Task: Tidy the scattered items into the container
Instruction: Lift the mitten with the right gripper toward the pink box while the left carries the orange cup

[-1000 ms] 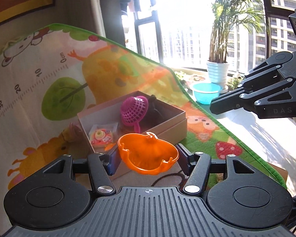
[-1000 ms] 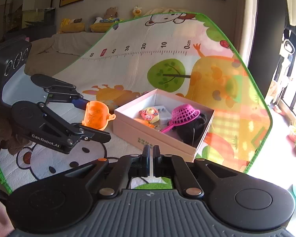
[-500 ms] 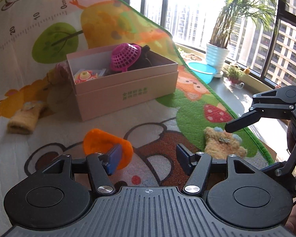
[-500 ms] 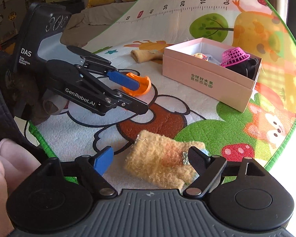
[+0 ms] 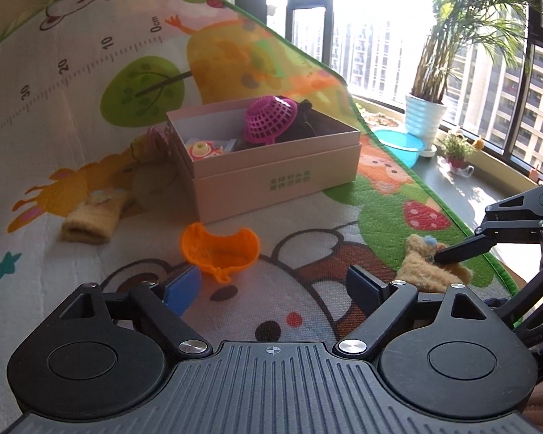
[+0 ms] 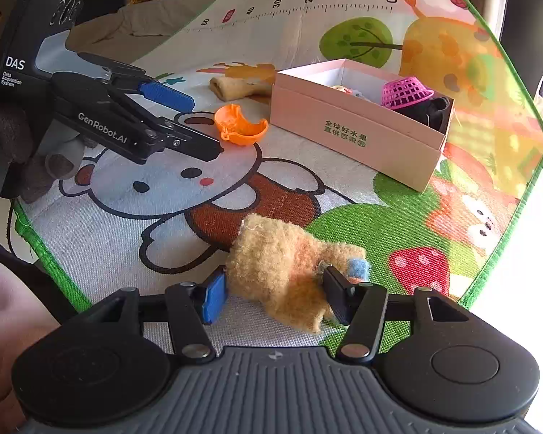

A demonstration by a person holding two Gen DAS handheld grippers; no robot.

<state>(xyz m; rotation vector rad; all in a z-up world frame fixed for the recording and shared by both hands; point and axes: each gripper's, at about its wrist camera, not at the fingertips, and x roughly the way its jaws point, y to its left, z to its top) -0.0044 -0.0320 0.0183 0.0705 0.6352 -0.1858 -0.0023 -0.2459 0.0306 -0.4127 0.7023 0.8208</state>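
Observation:
An orange plastic cup (image 5: pixel 219 251) lies on the play mat just ahead of my open, empty left gripper (image 5: pixel 275 285); it also shows in the right wrist view (image 6: pixel 239 128). The pink box (image 5: pixel 271 173) holds a magenta basket (image 5: pixel 269 119), a small toy and a dark item. My right gripper (image 6: pixel 275 294) is open, its fingers on either side of a fuzzy tan sock (image 6: pixel 286 271), touching it. A second tan sock (image 5: pixel 94 218) lies left of the box.
The play mat's (image 6: pixel 488 275) green edge runs close to my right gripper. Beyond it are a blue basin (image 5: pixel 398 144), a potted palm (image 5: pixel 425 115) and windows. The left gripper (image 6: pixel 126 119) hangs over the mat's left side.
The orange cup has left my left gripper and now lies on the mat. My right gripper opened, dropped down to the tan sock and now straddles it.

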